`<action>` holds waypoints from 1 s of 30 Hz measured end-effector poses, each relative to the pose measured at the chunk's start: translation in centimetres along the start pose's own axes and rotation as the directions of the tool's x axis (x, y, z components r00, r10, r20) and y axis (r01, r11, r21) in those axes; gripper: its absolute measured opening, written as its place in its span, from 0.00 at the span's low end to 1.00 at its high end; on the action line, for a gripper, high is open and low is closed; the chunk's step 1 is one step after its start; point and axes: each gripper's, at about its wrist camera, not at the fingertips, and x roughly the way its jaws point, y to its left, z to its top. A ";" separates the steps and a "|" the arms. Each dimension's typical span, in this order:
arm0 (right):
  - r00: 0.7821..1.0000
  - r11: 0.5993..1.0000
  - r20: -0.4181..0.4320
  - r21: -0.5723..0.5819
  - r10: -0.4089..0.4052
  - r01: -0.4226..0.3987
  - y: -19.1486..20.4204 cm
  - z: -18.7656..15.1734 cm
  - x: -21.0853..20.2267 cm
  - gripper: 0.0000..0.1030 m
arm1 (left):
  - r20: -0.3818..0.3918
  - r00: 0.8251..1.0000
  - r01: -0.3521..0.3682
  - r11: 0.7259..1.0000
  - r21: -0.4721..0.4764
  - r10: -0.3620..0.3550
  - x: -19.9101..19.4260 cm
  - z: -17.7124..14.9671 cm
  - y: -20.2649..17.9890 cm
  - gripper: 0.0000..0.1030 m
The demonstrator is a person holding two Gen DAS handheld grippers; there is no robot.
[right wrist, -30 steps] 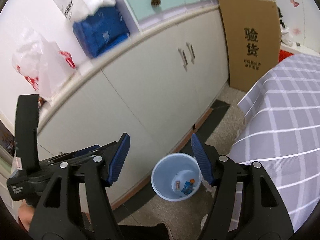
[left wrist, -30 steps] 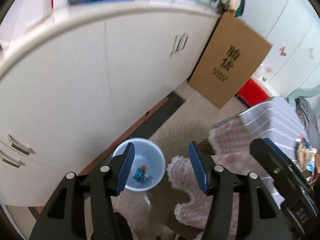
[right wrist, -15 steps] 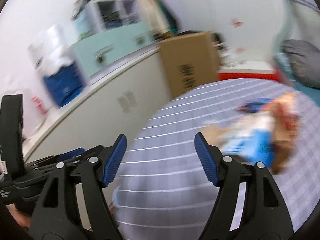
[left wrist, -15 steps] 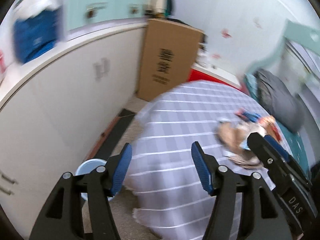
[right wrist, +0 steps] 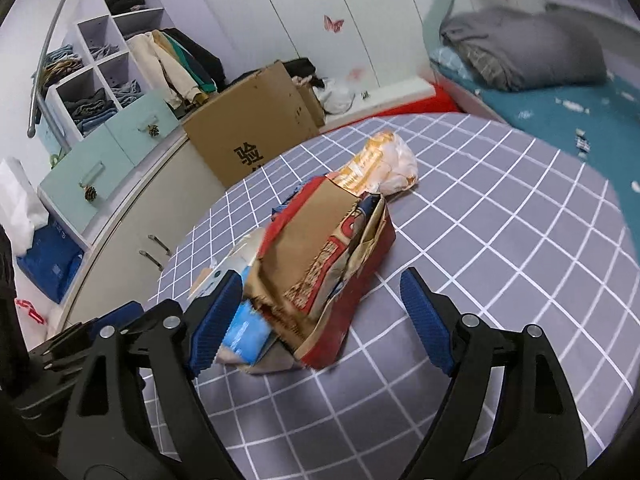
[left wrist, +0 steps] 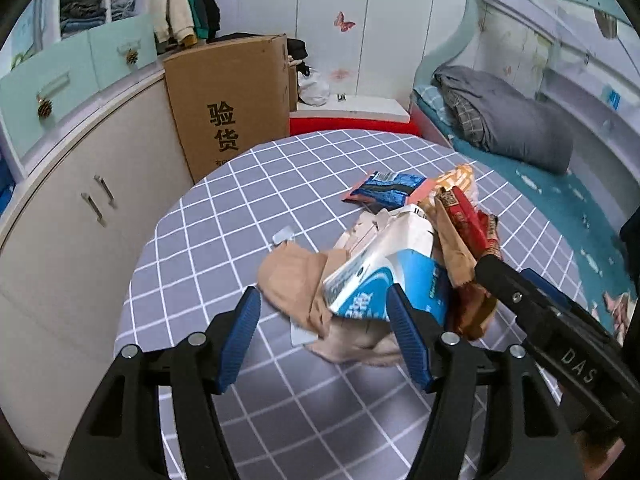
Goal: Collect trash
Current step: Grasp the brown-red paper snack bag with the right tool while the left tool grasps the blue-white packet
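A heap of trash lies on a round table with a grey checked cloth [left wrist: 224,216]. It holds a blue-and-white carton [left wrist: 384,276], tan crumpled paper [left wrist: 296,280], a red-and-brown paper bag [right wrist: 320,256], a blue wrapper [left wrist: 386,190] and an orange-white bag [right wrist: 384,164]. My left gripper [left wrist: 324,332] is open and empty, just in front of the carton. My right gripper [right wrist: 320,320] is open and empty, its fingers either side of the near end of the red-and-brown bag [left wrist: 468,224]. The right gripper's body shows at the right of the left wrist view.
A tall cardboard box [left wrist: 228,112] stands behind the table against white cabinets [left wrist: 76,208]. A bed with a grey blanket [left wrist: 504,120] lies at the right. Shelves with clothes [right wrist: 100,68] stand at the back left.
Both grippers have swung up from the blue bin on the floor to the tabletop and now face the trash heap at close range. Both stay open and empty.
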 end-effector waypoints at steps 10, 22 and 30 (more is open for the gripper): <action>0.993 0.996 -0.079 0.033 0.084 -0.082 -0.9 0.7 3.0 0.83 | -0.049 0.999 0.009 0.998 0.069 -0.006 3.2 1.0 -1.6 0.49; 0.983 0.983 -0.079 0.092 0.168 -0.160 -3.4 0.6 1.4 0.47 | -0.042 0.998 0.047 0.991 0.124 -0.042 2.5 0.9 -3.2 0.08; 0.986 0.981 -0.005 0.096 0.169 -0.168 -3.1 0.9 -1.9 0.42 | 0.038 0.990 0.130 0.986 0.101 -0.134 -1.6 -0.3 -3.0 0.05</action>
